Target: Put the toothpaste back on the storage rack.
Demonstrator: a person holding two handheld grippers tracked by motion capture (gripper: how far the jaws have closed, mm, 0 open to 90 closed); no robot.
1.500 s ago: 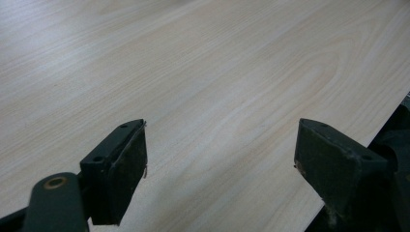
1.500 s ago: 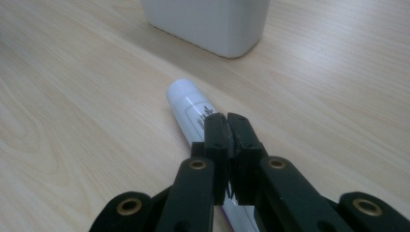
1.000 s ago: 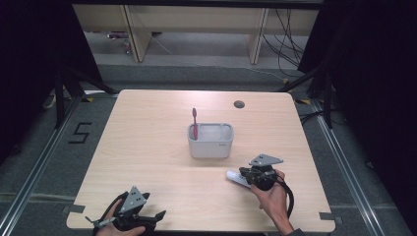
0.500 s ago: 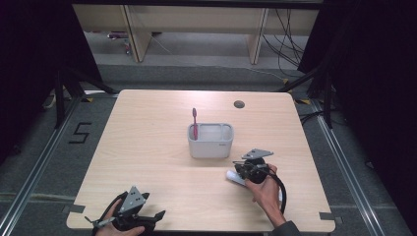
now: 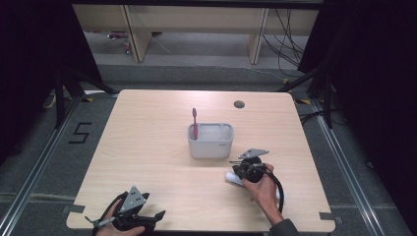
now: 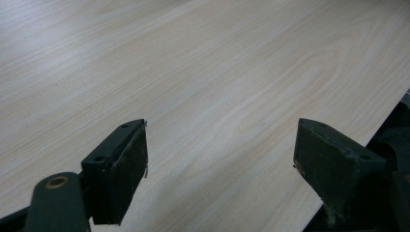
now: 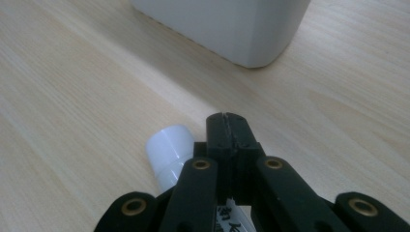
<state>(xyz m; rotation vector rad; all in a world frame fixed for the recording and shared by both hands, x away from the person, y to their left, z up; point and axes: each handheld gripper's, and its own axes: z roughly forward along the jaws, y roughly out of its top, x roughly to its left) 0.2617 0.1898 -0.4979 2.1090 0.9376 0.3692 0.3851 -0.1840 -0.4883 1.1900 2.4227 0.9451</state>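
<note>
A pale wood-grain table (image 5: pixel 162 147) stands on a grey floor with dark curtains at both sides and light shelving behind. Taking the grey rectangular plastic holder (image 5: pixel 210 141) at the table's middle as landmark: nearest the person, well apart from the holder toward the table's near left corner, the left gripper (image 6: pixel 220 169) rests in a hand low over bare wood, its two black jaws standing wide apart with nothing between them. Closer to the holder, just in front of its right end, the right gripper (image 7: pixel 227 126) is held in the other hand with its jaws pressed flat together, tips pointing at the holder's lower corner. A white plastic tube with a round cap (image 7: pixel 170 150) lies on the table under and just beside that gripper, its cap end toward the holder; whether the gripper touches it cannot be told. Inside the holder's left compartment a pink toothbrush (image 5: pixel 194 123) stands upright. Beyond the holder, a small round dark hole (image 5: pixel 239 104) sits near the table's far edge.
</note>
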